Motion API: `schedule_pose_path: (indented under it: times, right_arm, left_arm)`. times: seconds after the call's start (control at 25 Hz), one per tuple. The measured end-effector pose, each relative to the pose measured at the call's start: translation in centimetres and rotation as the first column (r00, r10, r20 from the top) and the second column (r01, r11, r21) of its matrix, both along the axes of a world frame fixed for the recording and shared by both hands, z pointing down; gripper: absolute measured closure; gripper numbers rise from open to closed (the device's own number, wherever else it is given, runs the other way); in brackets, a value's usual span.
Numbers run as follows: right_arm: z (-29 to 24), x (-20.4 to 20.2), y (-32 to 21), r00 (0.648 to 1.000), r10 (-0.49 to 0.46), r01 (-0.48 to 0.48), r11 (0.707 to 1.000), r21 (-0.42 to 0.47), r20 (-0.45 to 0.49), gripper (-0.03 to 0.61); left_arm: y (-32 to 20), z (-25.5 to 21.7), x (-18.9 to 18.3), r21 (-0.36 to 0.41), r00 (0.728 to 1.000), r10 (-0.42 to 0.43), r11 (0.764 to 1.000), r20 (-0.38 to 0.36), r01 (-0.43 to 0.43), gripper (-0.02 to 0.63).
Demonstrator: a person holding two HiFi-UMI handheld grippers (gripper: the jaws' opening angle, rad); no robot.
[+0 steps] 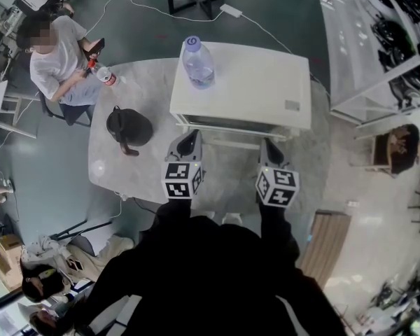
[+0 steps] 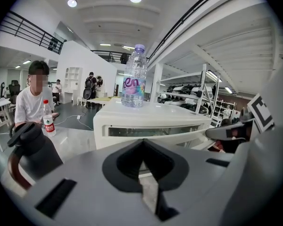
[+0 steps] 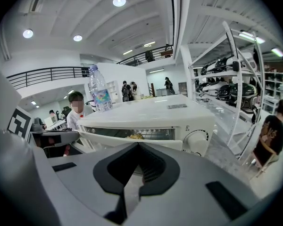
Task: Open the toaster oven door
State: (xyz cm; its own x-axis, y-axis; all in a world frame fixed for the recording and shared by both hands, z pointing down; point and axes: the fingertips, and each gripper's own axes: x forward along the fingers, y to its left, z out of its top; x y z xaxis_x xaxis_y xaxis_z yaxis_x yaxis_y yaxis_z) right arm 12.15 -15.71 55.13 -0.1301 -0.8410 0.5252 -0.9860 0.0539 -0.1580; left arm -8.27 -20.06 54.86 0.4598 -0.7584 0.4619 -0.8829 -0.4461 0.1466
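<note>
Left tool (image 2: 142, 142): jaws pressed together at the tips with nothing between them; it is held just near of the oven's front, at its left half
Right tool (image 3: 137, 146): jaws likewise closed and empty; it points at the right half of the front, just near of the door, and I cannot tell whether it touches
Marker cubes (image 1: 182, 179): one on each tool, at its near end
Door (image 3: 170, 144): ajar, with its top edge leaning out toward the near side; a rack (image 3: 154, 134) and something yellowish (image 3: 134, 136) show through the gap
Toaster oven (image 1: 241, 82): white, on the right part of the surface, front facing near; a round knob (image 3: 196, 138) sits at the right of the front
Water bottle (image 1: 197, 61): upright on the oven's top, in its far left part
Surface (image 1: 126, 170): pale and marbled, with rounded corners
Dark jug (image 1: 128, 127): on the surface, left of the oven, well apart from both tools
Seated person (image 1: 56, 58): at the far left edge of the surface, in a white shirt; a small red-labelled bottle (image 1: 106, 75) stands just beside them
Shelving (image 1: 378, 40): white rack, right of the surface on the far side
</note>
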Motion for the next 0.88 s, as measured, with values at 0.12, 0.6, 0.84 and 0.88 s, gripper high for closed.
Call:
schedule_pose_path:
  times: [0.12, 0.6, 0.84, 0.88]
  right_arm:
    - [0.1, -0.1, 0.1, 1.000, -0.001, 0.001, 1.000, -0.003, 0.001, 0.575]
    - [0.8, -0.3, 1.2, 1.000, -0.008, 0.009, 1.000, -0.025, 0.014, 0.575]
    - [1.0, -0.4, 1.9, 1.000, -0.013, 0.014, 0.999, -0.036, 0.020, 0.575]
    - [1.1, -0.4, 2.0, 1.000, -0.015, 0.016, 0.999, -0.038, 0.021, 0.575]
  left_arm:
    - [0.1, 0.1, -0.1, -0.013, 1.000, -0.004, 1.000, -0.013, 0.004, 0.611]
    - [1.0, 0.6, -0.2, -0.020, 1.000, -0.012, 1.000, -0.003, 0.012, 0.611]
    - [1.5, 0.9, 0.0, -0.032, 1.000, -0.011, 0.999, -0.002, 0.011, 0.611]
    - [1.7, 1.0, -0.1, -0.032, 1.000, -0.010, 0.999, 0.000, 0.010, 0.611]
